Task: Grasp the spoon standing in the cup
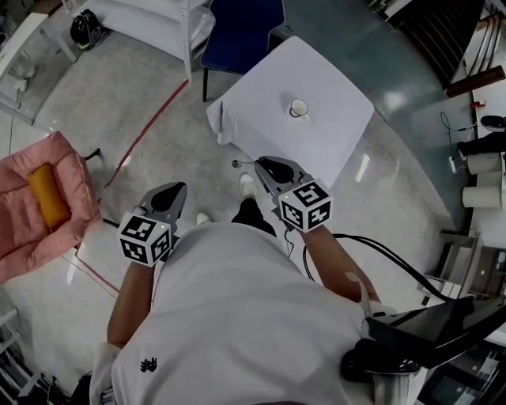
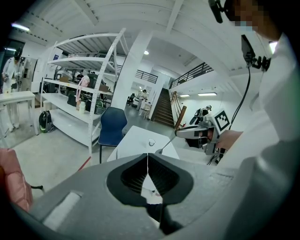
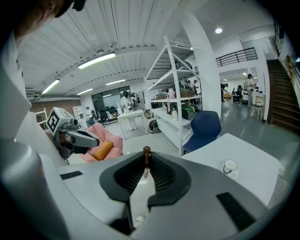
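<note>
A white cup point(image 1: 298, 108) stands alone on the white-clothed table point(image 1: 332, 79) ahead of me, with no spoon in it; it also shows as the cup point(image 3: 229, 166) and the cup point(image 2: 151, 142). My right gripper point(image 1: 259, 164) is held in front of my body, short of the table, shut on a spoon point(image 1: 239, 164) that sticks out to the left. The spoon's brown handle end point(image 3: 146, 151) pokes up between the closed jaws. My left gripper point(image 1: 177, 190) hangs lower left, shut with nothing in it point(image 2: 147, 157).
A blue chair point(image 1: 241, 32) stands behind the table and a white shelf rack point(image 1: 158, 20) beyond it. A pink padded seat with an orange cushion point(image 1: 43, 198) sits at the left. A red line point(image 1: 146, 130) runs across the floor. Cables and equipment point(image 1: 474, 158) crowd the right.
</note>
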The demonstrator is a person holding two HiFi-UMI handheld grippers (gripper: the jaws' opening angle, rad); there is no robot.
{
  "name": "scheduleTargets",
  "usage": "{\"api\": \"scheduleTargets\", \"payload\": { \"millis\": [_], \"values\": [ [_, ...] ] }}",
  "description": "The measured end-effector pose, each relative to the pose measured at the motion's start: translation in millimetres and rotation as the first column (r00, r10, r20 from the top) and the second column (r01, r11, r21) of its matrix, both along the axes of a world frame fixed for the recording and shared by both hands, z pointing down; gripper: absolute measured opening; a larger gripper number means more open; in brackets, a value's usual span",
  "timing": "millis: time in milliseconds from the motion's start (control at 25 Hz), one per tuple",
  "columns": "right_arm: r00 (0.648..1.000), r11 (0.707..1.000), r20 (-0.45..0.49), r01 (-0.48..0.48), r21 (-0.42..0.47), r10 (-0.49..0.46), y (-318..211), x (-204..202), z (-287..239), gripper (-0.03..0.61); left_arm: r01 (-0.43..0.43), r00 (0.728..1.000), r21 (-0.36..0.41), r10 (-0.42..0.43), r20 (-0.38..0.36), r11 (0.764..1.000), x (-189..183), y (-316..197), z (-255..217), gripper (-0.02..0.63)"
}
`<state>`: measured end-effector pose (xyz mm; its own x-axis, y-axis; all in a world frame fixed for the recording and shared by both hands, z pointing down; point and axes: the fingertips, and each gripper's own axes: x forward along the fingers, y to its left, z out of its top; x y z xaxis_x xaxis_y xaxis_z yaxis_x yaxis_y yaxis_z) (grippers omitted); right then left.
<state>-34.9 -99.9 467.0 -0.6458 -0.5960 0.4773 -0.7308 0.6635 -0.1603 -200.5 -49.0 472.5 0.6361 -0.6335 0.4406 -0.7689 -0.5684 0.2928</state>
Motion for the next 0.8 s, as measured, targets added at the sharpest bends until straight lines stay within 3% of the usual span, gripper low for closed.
{"api": "scheduleTargets", "payload": {
  "millis": [400, 800],
  "values": [
    [1.0, 1.0, 0.006, 0.007, 0.001, -0.007, -4.1, -3.4, 6.9, 0.044, -0.002, 1.0, -0.019, 0.002, 0.011, 1.0, 0.3, -2.2, 7.5, 0.012],
    [1.0, 1.0, 0.02, -0.005, -0.01, 0.005, -9.6, 19.1, 4.7, 0.044, -0.031, 0.999, -0.031, 0.031, 0.02, 0.999, 28.2, -14.7, 3.6, 0.012]
  ]
}}
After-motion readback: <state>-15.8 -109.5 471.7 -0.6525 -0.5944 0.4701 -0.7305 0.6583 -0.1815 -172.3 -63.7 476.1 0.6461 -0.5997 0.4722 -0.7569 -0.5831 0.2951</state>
